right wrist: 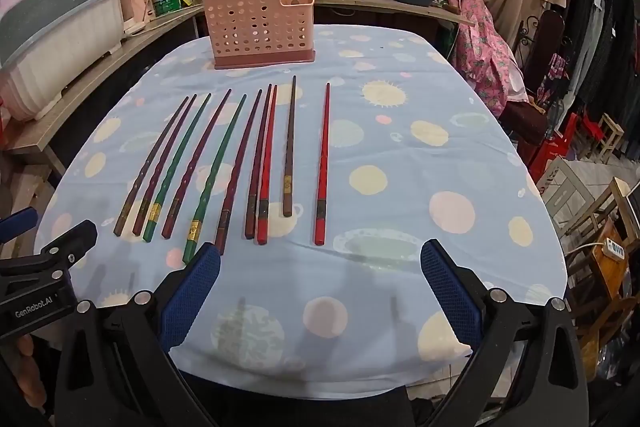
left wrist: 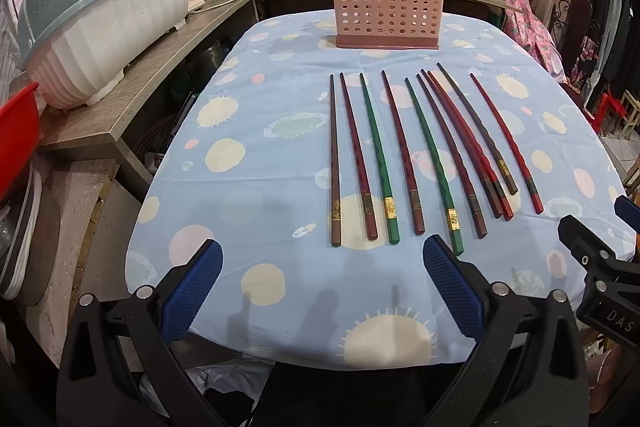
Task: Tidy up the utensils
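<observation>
Chopsticks lengthwise, tips toward holder

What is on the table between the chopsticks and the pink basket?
Nothing but bare tablecloth. Both wrist views show an open strip of cloth between the tips of the chopsticks and the pink basket.

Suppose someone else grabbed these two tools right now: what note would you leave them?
Left tool: open, empty, hovering over the near table edge.
Right tool: open, empty, hovering at the same edge.
Chopsticks: ten lie side by side on the blue tablecloth, thick ends toward you. Two are green; the rest are red, dark red or brown.
Pink holder: upright at the far end; no chopstick shows above its rim.
Done: nothing picked up yet.
Left: move every chopstick into the holder.
</observation>
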`<action>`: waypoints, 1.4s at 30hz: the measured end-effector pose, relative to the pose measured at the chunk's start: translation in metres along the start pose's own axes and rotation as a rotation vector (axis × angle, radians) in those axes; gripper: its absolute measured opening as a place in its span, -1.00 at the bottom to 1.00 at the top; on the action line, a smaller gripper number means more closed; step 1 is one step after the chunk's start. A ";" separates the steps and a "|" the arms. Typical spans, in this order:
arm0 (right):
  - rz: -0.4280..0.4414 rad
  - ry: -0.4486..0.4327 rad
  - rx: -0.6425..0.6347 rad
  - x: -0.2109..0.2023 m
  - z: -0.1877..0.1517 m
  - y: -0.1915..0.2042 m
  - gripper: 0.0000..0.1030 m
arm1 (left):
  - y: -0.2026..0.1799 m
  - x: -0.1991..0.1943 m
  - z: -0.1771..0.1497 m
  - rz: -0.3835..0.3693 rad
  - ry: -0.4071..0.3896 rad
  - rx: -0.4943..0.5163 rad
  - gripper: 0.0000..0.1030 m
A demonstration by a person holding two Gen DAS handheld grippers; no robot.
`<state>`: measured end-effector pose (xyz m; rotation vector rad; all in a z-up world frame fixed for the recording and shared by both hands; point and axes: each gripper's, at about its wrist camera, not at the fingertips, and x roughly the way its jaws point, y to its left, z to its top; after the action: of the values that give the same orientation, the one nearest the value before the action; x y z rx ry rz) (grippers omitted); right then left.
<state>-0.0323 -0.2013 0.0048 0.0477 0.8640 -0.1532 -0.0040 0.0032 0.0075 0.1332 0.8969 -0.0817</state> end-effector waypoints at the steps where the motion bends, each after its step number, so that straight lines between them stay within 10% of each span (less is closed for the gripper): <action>1: 0.000 0.001 0.001 -0.001 0.001 0.000 0.87 | -0.001 0.001 -0.002 0.001 -0.002 -0.003 0.86; 42: -0.004 -0.009 -0.006 0.002 -0.004 0.002 0.87 | -0.003 -0.001 -0.003 0.000 -0.013 -0.003 0.86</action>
<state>-0.0335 -0.1995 0.0002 0.0403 0.8560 -0.1543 -0.0074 0.0012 0.0059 0.1300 0.8835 -0.0809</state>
